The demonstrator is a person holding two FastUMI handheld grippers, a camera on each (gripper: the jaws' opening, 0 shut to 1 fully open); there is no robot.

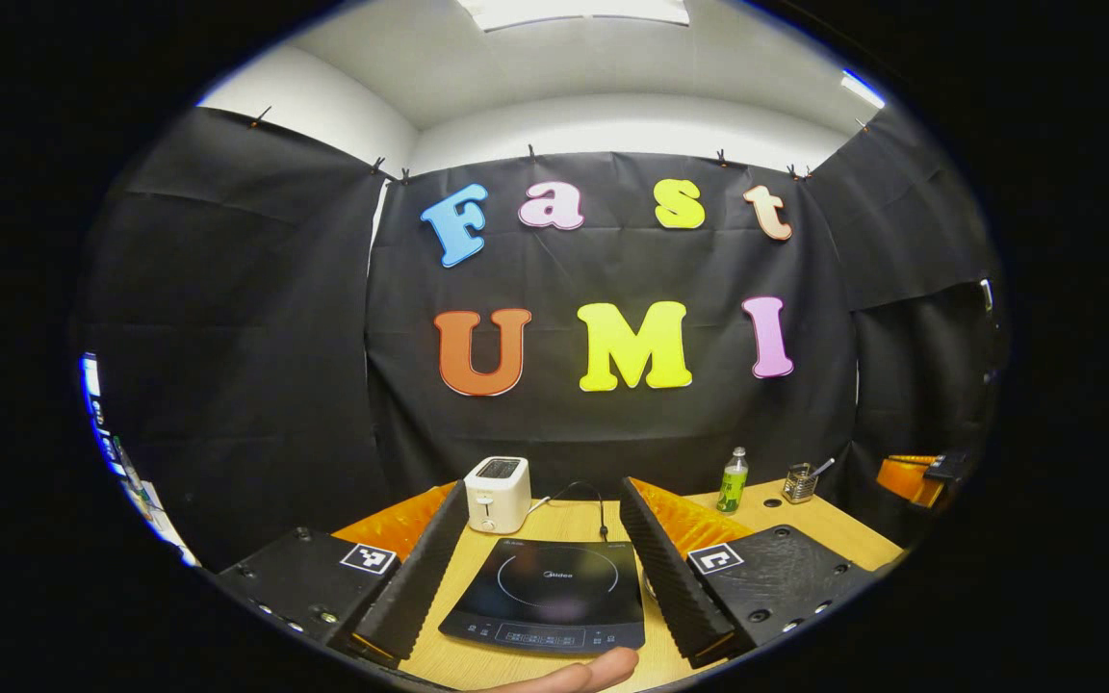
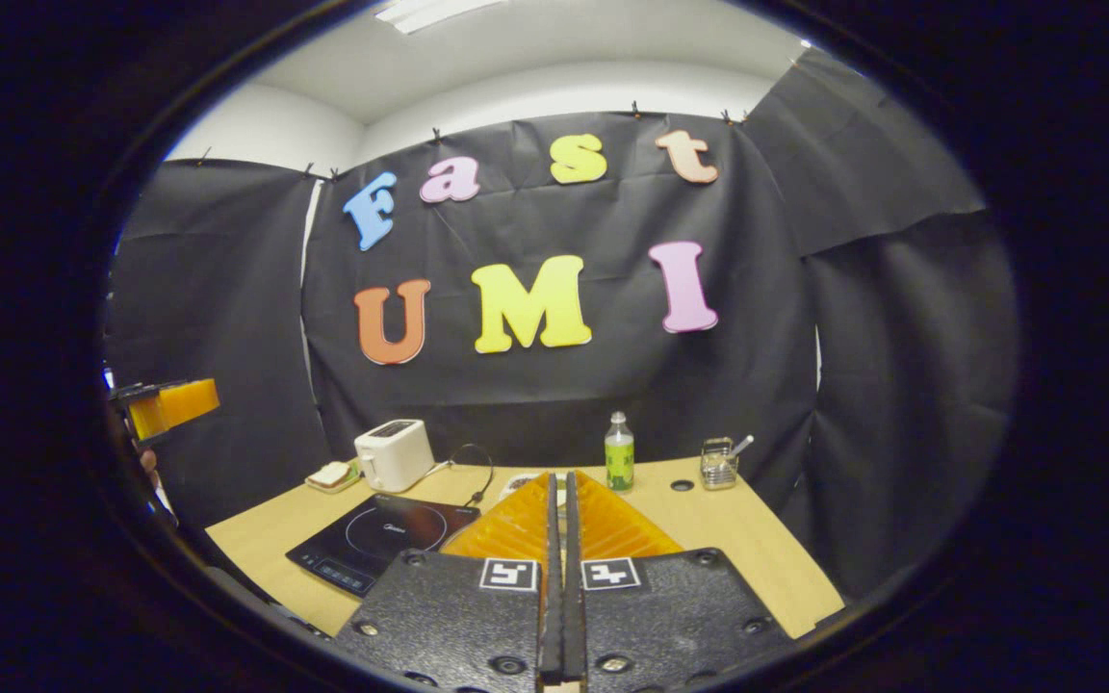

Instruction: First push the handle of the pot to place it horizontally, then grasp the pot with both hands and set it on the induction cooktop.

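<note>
Left gripper view: my left gripper (image 1: 545, 577) is spread wide above the induction cooktop (image 1: 547, 595).
Right gripper: my right gripper (image 2: 561, 539) has its fingers closed together, holding nothing.
Around: toaster (image 2: 394, 454), green bottle (image 2: 619, 452), wire basket (image 2: 719, 463) on the table (image 2: 757, 539).

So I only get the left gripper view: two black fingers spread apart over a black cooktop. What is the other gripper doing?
Observer: In the right gripper view the right gripper has its two fingers closed flat against each other, with nothing between them.
Operator: Do my fingers hide anything beside the toaster?
Observer: Yes. Left of the toaster lies a small tray holding what looks like a slice of bread.
Operator: And where is the cooktop from that side?
Observer: The induction cooktop lies to the left of those closed fingers, in front of the toaster.
</note>
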